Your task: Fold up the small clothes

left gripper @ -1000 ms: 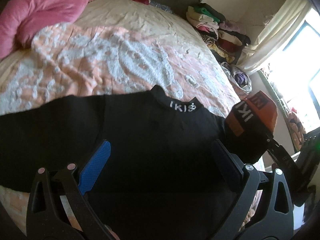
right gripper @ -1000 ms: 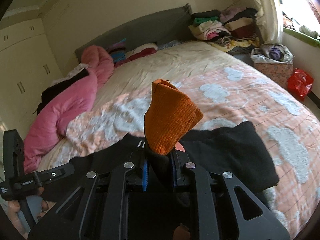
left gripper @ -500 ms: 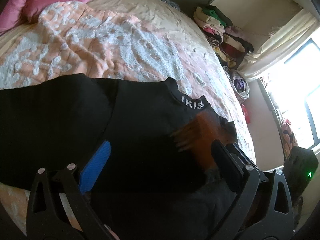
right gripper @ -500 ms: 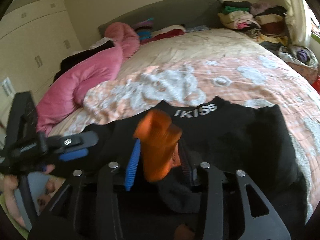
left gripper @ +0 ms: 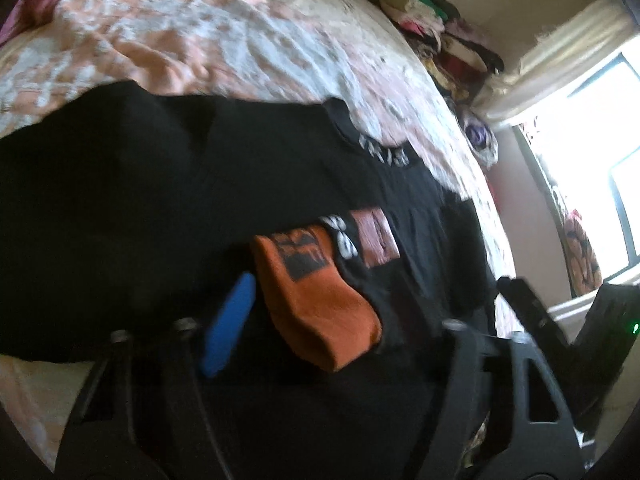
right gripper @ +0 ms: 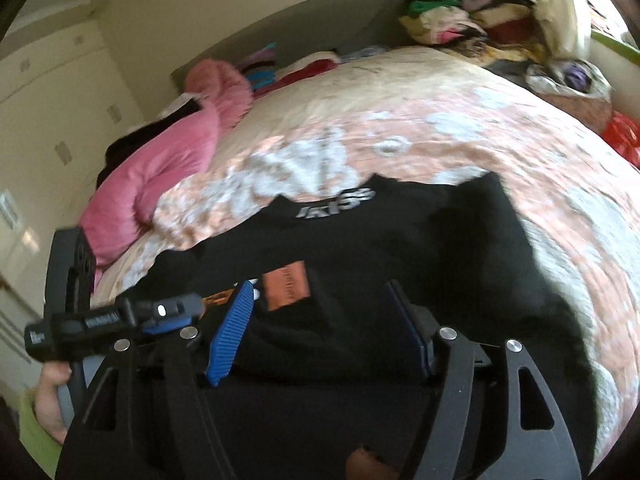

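Observation:
A black top (left gripper: 160, 200) with a white-lettered collar (right gripper: 336, 204) lies spread on the bed. Its sleeve is folded across the body and ends in an orange cuff (left gripper: 320, 304), next to a small orange patch (right gripper: 286, 290). My left gripper (left gripper: 324, 292) hangs low over the top, jaws closing, with the cuff between them; its blue pad (left gripper: 228, 328) sits just beside the cuff, and no squeeze shows. My right gripper (right gripper: 320, 286) is opening. Only slack black sleeve cloth lies between its pads (right gripper: 232, 332), which do not press on it. The left gripper's body (right gripper: 112, 316) shows at the left.
The peach and white bedspread (right gripper: 400, 120) stretches beyond the top. A pink duvet (right gripper: 168, 168) lies at the far left, a pile of folded clothes (right gripper: 460, 20) at the back right. A bag of clothes (right gripper: 568, 76) and a red bag (right gripper: 620, 136) sit beside the bed.
The right gripper came down with the raised orange-cuffed sleeve, laid it on the black top and opened. The left gripper sank toward the top, and its jaws narrowed around the cuff.

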`<state>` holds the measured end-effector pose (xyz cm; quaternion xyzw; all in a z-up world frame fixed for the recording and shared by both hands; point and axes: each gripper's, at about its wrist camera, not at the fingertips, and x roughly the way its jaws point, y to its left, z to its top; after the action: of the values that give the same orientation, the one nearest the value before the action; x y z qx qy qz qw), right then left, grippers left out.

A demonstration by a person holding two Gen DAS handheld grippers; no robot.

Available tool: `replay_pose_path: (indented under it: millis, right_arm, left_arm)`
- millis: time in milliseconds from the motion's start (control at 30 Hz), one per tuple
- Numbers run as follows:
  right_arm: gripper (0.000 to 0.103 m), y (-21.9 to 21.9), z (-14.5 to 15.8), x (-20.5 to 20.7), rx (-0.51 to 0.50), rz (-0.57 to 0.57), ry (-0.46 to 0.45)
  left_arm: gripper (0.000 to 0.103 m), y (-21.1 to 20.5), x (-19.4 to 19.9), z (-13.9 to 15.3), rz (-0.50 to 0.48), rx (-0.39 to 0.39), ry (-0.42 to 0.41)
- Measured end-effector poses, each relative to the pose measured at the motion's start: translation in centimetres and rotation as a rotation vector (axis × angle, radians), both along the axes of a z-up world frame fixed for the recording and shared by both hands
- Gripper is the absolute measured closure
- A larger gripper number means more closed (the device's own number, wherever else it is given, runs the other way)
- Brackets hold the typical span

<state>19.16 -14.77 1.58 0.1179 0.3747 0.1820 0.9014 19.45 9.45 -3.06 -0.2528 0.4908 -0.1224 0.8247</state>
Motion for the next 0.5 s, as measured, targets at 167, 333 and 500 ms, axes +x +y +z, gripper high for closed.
replay_pose_path:
  millis: [167, 333, 500]
  right_arm:
    - [0.034, -3.6, 0.0, -0.6, -0.009, -0.075, -0.007]
    - [0.034, -7.1, 0.1, -0.6, -0.006, -0.17, -0.011]
    - [0.034, -9.2, -0.3, -0.5, -0.016, -0.231, -0.001]
  left_arm:
    - [0.045, -1.8, 0.1, -0.8, -0.008, 0.086, 0.01]
    - [0.098, -3.4, 0.3, -0.6, -0.042, 0.124, -0.038]
    - [0.099, -3.3, -0.9, 2.8, -0.055, 0.095, -0.159]
